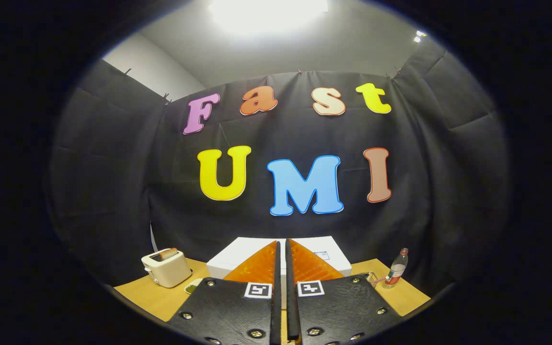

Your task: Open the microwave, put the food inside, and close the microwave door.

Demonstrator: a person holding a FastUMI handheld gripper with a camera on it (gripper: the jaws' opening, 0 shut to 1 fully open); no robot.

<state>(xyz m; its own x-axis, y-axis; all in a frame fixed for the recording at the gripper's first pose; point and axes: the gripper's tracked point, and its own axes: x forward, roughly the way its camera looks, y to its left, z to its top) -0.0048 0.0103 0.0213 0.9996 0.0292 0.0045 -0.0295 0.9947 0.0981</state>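
The tongs (281, 256) are hanging nearly closed, gripping nothing, high above the boxy white microwave (333, 254) just beyond them; seemingly every step is remaining.

Microwave (230, 261) ahead (toaster (166, 268), bottle (396, 268) flanking).

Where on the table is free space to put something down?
Bare wood lies between the toaster and the microwave, and between the microwave and the bottle. The shut gripper hides the middle.
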